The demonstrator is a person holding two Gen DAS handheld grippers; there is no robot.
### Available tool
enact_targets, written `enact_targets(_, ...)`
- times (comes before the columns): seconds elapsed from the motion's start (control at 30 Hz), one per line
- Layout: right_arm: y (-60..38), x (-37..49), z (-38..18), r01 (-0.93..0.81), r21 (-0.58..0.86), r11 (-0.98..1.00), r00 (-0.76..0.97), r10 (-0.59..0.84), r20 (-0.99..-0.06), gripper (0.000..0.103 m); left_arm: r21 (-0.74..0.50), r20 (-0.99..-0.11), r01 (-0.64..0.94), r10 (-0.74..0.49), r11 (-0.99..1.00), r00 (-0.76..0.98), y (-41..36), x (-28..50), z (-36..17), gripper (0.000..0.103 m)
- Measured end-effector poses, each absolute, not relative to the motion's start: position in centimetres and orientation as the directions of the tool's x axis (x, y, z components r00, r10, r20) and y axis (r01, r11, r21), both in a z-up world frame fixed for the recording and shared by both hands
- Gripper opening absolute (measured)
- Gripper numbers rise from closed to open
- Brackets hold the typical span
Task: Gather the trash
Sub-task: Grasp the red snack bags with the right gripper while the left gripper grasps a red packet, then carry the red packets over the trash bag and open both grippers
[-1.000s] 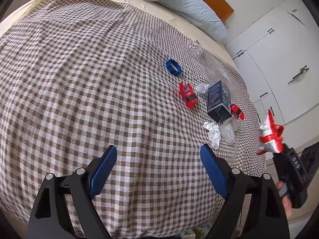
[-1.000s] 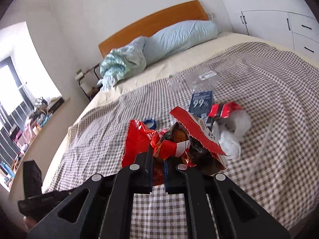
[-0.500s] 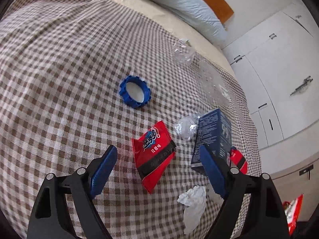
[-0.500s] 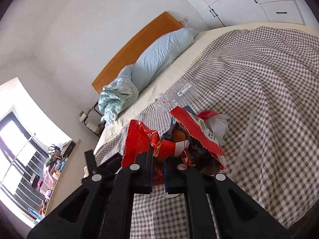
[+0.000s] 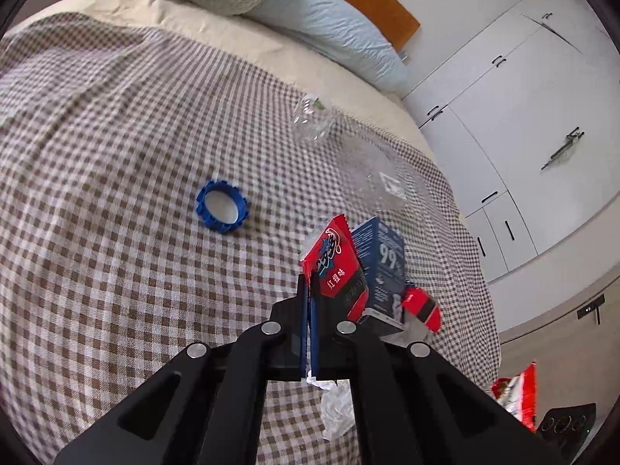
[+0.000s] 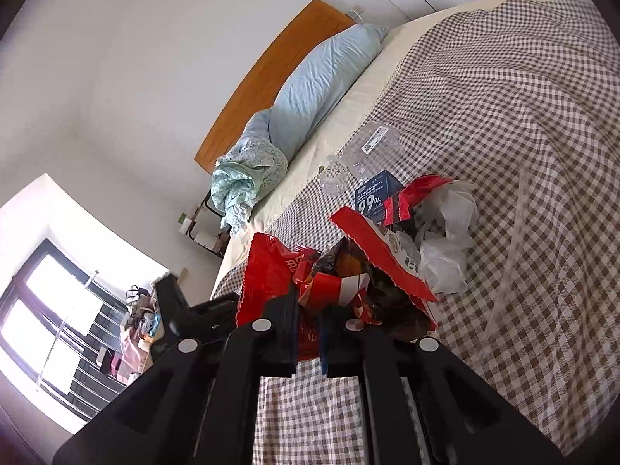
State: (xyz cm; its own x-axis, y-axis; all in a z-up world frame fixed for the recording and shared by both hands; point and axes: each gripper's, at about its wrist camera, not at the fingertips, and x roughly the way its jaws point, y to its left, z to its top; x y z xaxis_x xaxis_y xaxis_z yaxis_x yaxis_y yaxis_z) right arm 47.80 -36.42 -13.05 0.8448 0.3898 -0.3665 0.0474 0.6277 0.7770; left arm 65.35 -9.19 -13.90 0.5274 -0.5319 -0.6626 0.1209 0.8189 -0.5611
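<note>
Left claw (image 5: 309,290) clenched on red snack wrapper (image 5: 336,263), right claw (image 6: 310,310) gripping crumpled red wrappers (image 6: 333,271); next likely lift off the bed (image 5: 97,193).

Blue pillow (image 5: 329,31) (checked bedspread (image 5: 116,155) below)

Brown-checked bedspread (image 5: 116,135), blue ring (image 5: 221,209)

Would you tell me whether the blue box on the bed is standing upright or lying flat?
Upright: the blue box stands on end on the checked cover, its "99%" face vertical.
</note>
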Motion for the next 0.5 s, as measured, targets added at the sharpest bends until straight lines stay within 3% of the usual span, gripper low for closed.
enact_targets(0.37, -32.2, 44.9, -10.2, 0.097, 0.634, 0.767, 0.857, 0.26, -0.446, 0.008, -0.479, -0.603, 0.249, -0.522, 0.842, 0.604, -8.4, 56.9, -6.0, 0.0)
enact_targets(0.5, -30.9, 41.5, -9.1, 0.077, 0.549, 0.832, 0.854, 0.229, -0.467, 0.008, -0.351, -0.627, 0.292, -0.454, 0.89, 0.633, -7.2, 51.7, -4.4, 0.0)
